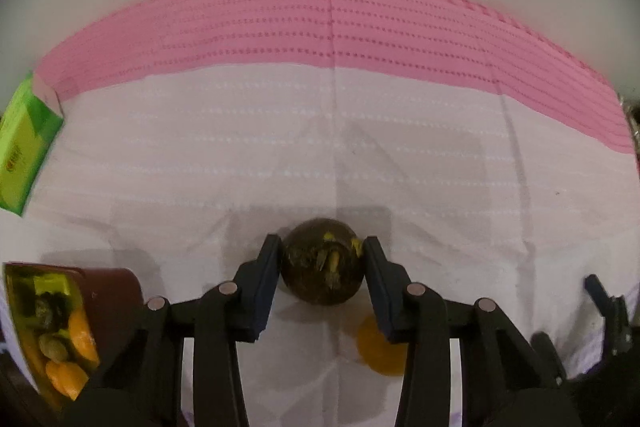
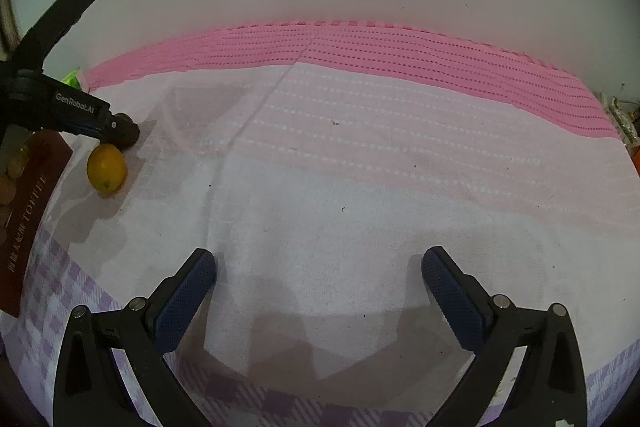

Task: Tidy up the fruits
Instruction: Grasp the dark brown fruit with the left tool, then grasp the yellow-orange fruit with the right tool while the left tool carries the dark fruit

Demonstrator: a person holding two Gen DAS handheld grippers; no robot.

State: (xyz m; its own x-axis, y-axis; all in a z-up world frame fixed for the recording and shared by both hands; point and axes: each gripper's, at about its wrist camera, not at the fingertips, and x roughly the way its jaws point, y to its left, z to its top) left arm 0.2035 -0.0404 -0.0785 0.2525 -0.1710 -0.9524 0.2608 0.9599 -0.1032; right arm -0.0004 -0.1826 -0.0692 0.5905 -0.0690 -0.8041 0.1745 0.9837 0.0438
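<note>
Orange fruit (image 1: 376, 351) partly hidden by left gripper (image 1: 322, 267); green box (image 1: 24, 143) cut off

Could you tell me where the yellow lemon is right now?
In the right wrist view, the lemon lies far left on the cloth, beside the brown box.

L wrist cam sits just behind the left tongs (image 1: 323, 259), looking fwd and down along them, close to the cloth-covered surface (image 1: 200, 167), w/ the dark round fruit (image 1: 322, 263) right at the tips. R wrist cam looks fwd along the right tongs (image 2: 319, 267) from a bit higher, facing the pink cloth band (image 2: 360, 55) and wall. Shared: same cloth, pink band, the dark fruit and yellow fruit (image 2: 106, 167), brown box (image 2: 28, 219); R view catches the left tongs from the side, far left.
</note>
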